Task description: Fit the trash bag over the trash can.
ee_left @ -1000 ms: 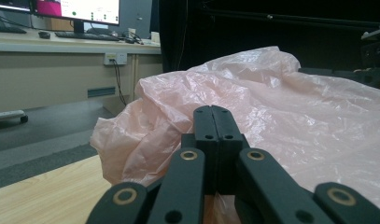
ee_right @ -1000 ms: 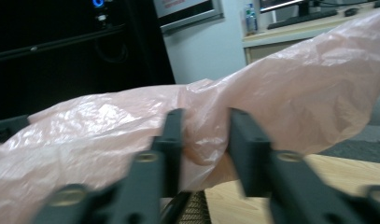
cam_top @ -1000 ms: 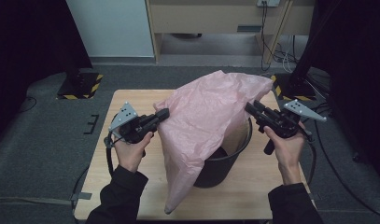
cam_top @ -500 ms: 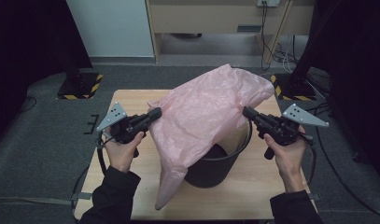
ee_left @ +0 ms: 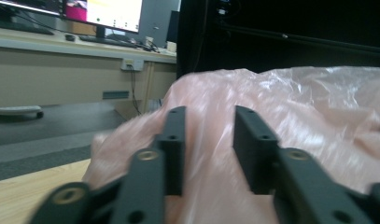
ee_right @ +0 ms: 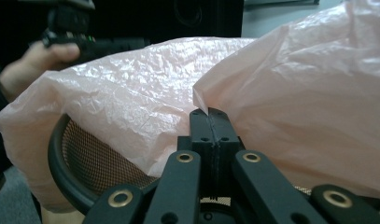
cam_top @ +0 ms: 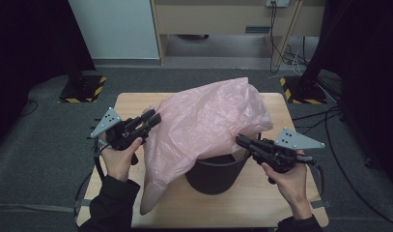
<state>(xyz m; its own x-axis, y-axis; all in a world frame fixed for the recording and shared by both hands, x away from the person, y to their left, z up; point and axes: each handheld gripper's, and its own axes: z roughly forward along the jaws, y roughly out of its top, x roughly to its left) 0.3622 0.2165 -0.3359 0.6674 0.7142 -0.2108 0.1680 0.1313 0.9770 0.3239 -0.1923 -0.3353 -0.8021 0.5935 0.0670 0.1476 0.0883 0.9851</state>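
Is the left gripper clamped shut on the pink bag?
No, the left gripper has its jaws spread apart, with the pink bag showing in the gap.

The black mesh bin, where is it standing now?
In the high view the black mesh bin stands on the wooden table, near its front middle, under the pink plastic bag.
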